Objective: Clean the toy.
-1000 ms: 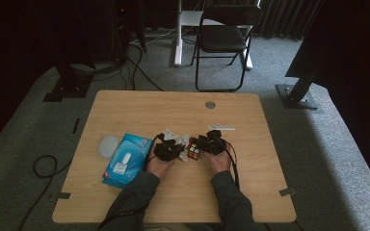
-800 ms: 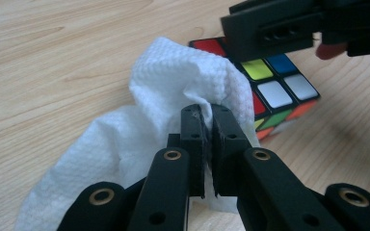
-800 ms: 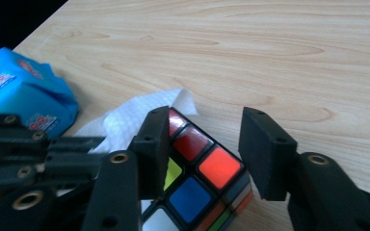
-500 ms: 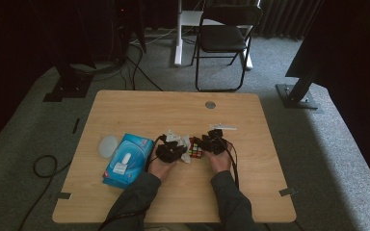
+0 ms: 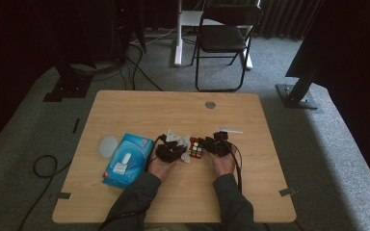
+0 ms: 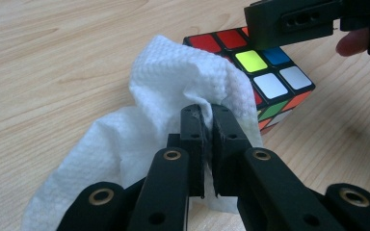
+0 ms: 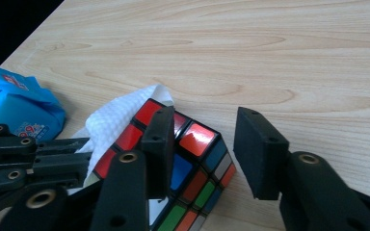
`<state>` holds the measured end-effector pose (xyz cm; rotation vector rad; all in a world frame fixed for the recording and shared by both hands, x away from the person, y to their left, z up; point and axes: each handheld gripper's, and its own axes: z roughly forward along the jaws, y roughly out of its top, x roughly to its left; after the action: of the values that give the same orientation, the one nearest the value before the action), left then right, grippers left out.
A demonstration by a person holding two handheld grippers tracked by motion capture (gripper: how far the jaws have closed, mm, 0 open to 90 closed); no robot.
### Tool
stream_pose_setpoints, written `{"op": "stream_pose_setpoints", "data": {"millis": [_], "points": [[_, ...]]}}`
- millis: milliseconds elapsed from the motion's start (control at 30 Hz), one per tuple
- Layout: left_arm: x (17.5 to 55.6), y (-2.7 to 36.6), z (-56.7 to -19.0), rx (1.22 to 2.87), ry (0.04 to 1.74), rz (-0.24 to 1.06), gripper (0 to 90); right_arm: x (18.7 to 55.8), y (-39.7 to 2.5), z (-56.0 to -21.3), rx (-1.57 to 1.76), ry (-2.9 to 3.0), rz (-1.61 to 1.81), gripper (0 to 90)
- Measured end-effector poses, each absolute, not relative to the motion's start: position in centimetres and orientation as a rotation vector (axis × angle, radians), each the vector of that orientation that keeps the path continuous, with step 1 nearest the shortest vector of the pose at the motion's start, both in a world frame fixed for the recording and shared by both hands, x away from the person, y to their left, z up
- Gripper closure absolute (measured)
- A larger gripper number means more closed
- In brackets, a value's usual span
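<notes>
A colour cube (image 5: 195, 147) rests on the wooden table (image 5: 173, 110) between my two hands. My left gripper (image 6: 207, 120) is shut on a crumpled white wipe (image 6: 173, 82), which is pressed against the cube's (image 6: 270, 82) side. The wipe (image 5: 180, 142) bunches up left of the cube. My right gripper (image 7: 207, 144) stands open over the cube (image 7: 192, 163): one jaw lies across its top face and the other hangs just past its right edge. In the high view the left gripper (image 5: 171, 151) and right gripper (image 5: 217, 144) flank the cube closely.
A blue wipe pack (image 5: 125, 161) lies left of my hands, with a round pale lid (image 5: 108, 146) beside it. A small white strip (image 5: 229, 129) and a grey disc (image 5: 210, 104) sit farther back. A folding chair (image 5: 224, 38) stands beyond the table.
My left gripper with the wipe has edged slightly right, closer against the cube. The right gripper and cube stay about where they were.
</notes>
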<state>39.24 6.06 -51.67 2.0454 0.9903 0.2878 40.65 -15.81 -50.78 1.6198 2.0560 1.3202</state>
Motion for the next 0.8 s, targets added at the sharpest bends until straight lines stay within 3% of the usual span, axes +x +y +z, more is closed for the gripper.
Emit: {"op": "stream_pose_setpoints", "data": {"millis": [200, 800], "points": [[39.3, 6.0, -51.4, 2.042, 0.981, 0.293, 85.8, 40.9, -15.3, -50.6, 1.609, 2.072, 1.31, 69.9], [40.2, 6.4, -49.8, 2.008, 0.978, 0.319, 85.9, 41.1, -15.0, -50.7, 1.605, 2.064, 1.324, 70.3]]}}
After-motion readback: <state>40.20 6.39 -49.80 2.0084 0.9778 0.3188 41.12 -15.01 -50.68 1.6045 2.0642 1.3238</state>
